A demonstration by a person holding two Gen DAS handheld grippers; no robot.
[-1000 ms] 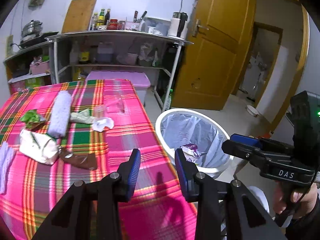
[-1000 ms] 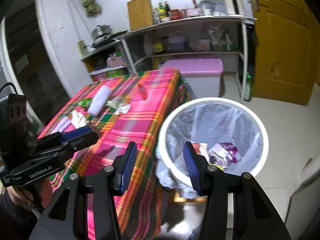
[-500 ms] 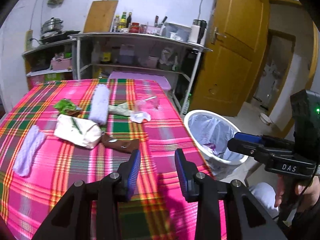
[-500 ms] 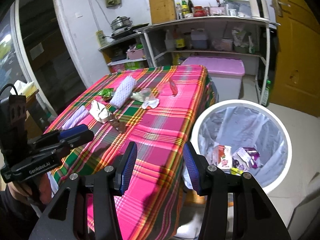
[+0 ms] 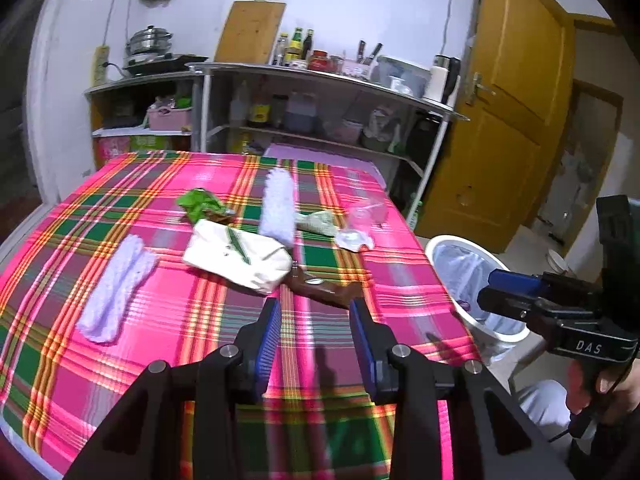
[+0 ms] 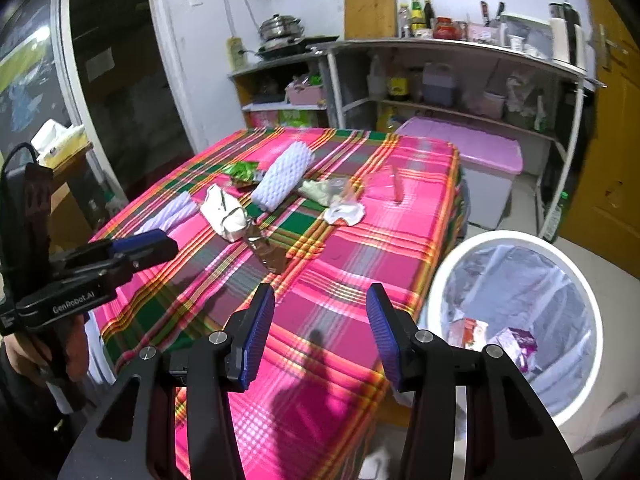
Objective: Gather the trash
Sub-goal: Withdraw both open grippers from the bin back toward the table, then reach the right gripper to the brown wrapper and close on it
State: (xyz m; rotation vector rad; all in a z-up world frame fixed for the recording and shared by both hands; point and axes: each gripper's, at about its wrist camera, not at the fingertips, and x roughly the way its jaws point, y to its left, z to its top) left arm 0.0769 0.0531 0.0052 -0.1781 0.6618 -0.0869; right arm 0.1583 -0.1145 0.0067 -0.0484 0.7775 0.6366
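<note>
Trash lies on the pink plaid tablecloth [image 5: 168,320]: a white paper bag [image 5: 236,256] [image 6: 224,212], a brown wrapper [image 5: 324,286] [image 6: 268,254], a white foam net [image 5: 276,208] [image 6: 282,178], a lavender foam net [image 5: 116,292], a green wrapper [image 5: 200,204], a crumpled white scrap [image 5: 354,240] [image 6: 344,212] and a clear plastic cup [image 5: 366,212]. My left gripper [image 5: 316,312] hovers open just short of the brown wrapper, nothing between its fingers. My right gripper [image 6: 320,308] is open and empty over the table's near right corner. The lined white bin [image 6: 516,320] [image 5: 468,276] stands on the floor to the right.
A pale green bag [image 6: 320,190] lies by the foam net. Metal shelves [image 5: 320,80] with bottles and pots line the back wall. A pink-lidded box [image 6: 472,144] sits behind the table, a yellow door [image 5: 516,120] to the right. A hand [image 5: 612,384] holds the right gripper.
Both views have swung left, away from the bin and onto the table. The trash pile now sits ahead of the left gripper. Neither gripper's jaws have changed.
</note>
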